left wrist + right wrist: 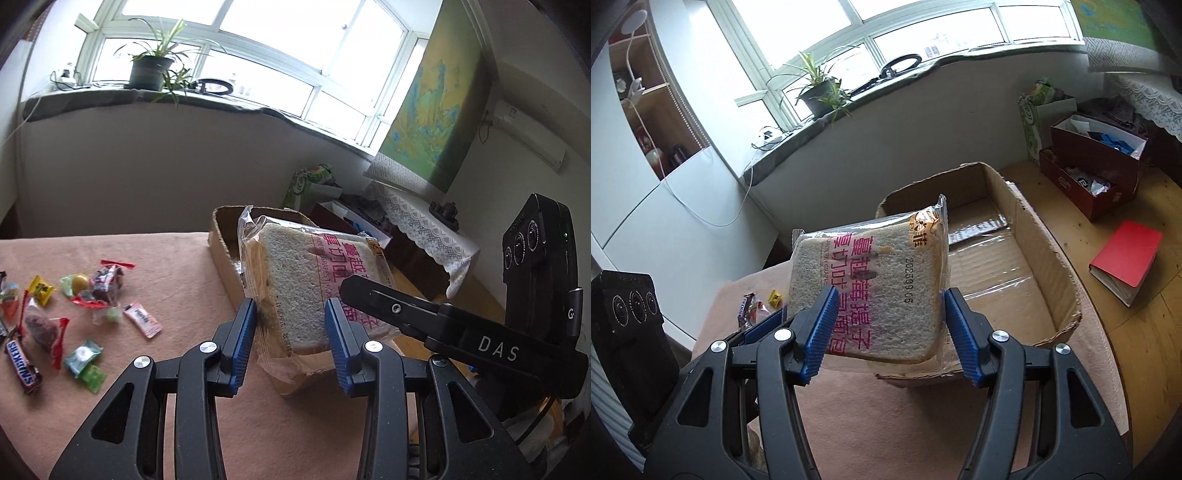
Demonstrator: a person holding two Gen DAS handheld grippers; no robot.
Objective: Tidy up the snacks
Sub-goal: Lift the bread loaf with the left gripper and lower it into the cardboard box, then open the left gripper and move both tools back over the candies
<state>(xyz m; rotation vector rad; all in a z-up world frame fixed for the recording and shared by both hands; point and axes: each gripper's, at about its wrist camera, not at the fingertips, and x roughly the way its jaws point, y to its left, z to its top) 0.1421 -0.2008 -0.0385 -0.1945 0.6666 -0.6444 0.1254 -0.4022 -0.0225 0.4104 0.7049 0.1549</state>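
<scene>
A clear bag of sliced bread [295, 280] with pink print is held in the air by both grippers, over the near edge of an open cardboard box [223, 236]. My left gripper [291, 332] is shut on one side of the bag. My right gripper [886, 325] is shut on the other side of the same bread bag [871, 284]; its arm shows in the left wrist view [424, 317]. The box [1045, 258] looks empty inside. Several small wrapped candies [92, 291] and a Snickers bar [22, 365] lie on the pink table cloth [177, 280] at left.
A red notebook [1126, 258] lies on the wooden floor right of the box. Dark red boxes with clutter [1097, 173] and a green bag [1034, 118] stand beyond it. A potted plant [151, 70] stands on the windowsill.
</scene>
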